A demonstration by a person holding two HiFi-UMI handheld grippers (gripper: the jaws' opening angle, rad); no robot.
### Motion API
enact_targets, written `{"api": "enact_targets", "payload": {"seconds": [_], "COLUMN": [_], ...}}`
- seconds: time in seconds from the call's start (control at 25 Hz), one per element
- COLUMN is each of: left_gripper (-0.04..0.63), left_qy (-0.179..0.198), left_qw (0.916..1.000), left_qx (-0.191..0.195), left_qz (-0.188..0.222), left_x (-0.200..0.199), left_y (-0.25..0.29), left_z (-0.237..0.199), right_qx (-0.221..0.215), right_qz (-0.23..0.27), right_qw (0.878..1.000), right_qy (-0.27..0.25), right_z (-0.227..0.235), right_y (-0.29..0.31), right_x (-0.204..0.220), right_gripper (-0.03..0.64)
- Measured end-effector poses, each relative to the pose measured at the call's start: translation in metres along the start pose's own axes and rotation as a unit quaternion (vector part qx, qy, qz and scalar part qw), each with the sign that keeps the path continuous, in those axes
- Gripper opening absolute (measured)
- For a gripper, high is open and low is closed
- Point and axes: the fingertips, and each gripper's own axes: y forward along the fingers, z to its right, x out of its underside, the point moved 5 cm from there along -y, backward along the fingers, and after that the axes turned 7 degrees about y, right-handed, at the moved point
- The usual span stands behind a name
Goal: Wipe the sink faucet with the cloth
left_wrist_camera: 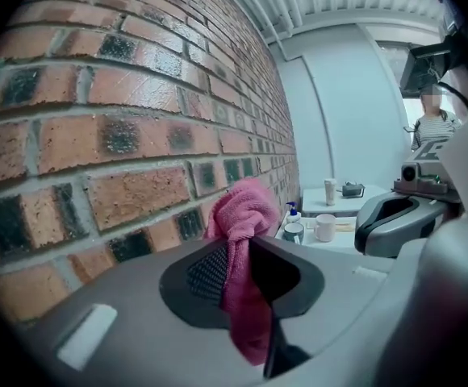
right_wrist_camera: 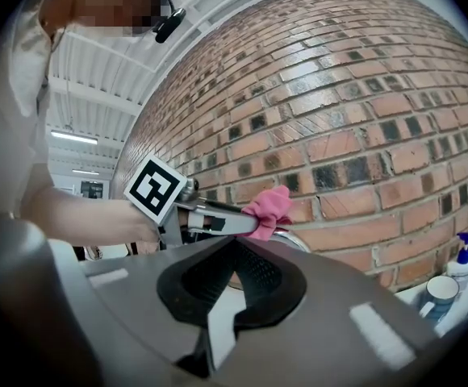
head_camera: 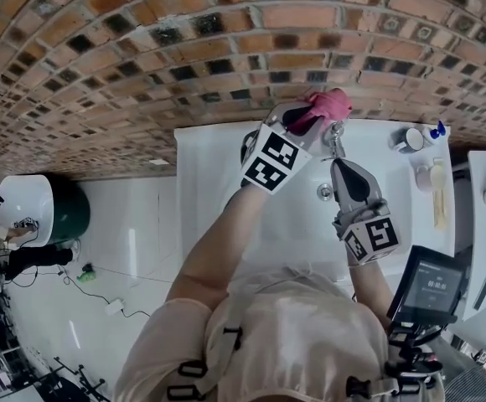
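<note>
Backing everything, brick wall (head_camera: 142, 57) fills the upper half of the head view. The white worktop (head_camera: 218, 182) sits under it at centre, with the sink (head_camera: 310, 216) set in it, so the fixture stands hard against the bricks and reach is tight.

Left tongs (head_camera: 314, 115), upper centre of the head view, are clamped narrow on the pink cloth (head_camera: 333, 103). The left gripper view shows the fabric pinched between the pads, with a bunch sticking out past the tips and a tail hanging below. My guess is the bunch is left out front so soft fabric, not the tips, meets the metal.

Right tongs (head_camera: 341, 167) sit just below, centre right, aimed up-frame at the fixture. Tips are together and nothing is between them. They are probably parked close as a spare, not working.

Faucet (head_camera: 336, 141) is the small chrome piece between the two tongs. The cloth is right at its top, touching or just short, I can't tell which. Wiping looks barely begun.

Mug (head_camera: 409, 139) and soap bottle (head_camera: 437, 130) stand at the worktop's right end, well apart from the wipe.
</note>
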Motion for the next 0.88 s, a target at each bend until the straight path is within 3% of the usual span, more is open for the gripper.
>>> {"api": "enact_targets", "payload": {"seconds": [0.28,0.48,0.6,0.76,0.88], "left_gripper": [0.071,0.071,0.071,0.071,0.072], "left_qy": [-0.046,-0.033,-0.058,-0.078,-0.037], "left_qw": [0.9986,0.9979,0.9961,0.9962,0.9983], "left_qx": [-0.021,-0.031,-0.032,-0.037,-0.029], "left_qz": [0.011,-0.046,-0.059,0.008,0.036], "left_x": [0.026,0.060,0.077,0.040,-0.003], "left_y": [-0.018,-0.030,-0.035,-0.047,-0.038], "left_z": [-0.005,-0.003,-0.006,-0.013,-0.019], "right_qx": [-0.009,-0.014,-0.011,-0.008,-0.004], "right_qz": [-0.007,-0.008,-0.011,-0.007,-0.004], "right_qw": [1.000,1.000,1.000,1.000,1.000], "right_qy": [-0.001,-0.003,-0.002,-0.004,-0.001], "right_z": [-0.002,-0.003,-0.003,-0.006,-0.002], "right_y": [0.007,0.009,0.009,0.008,0.008], "right_x": [0.002,0.003,0.003,0.002,0.002], "right_gripper": [-0.005,-0.005,-0.005,-0.005,-0.005]}}
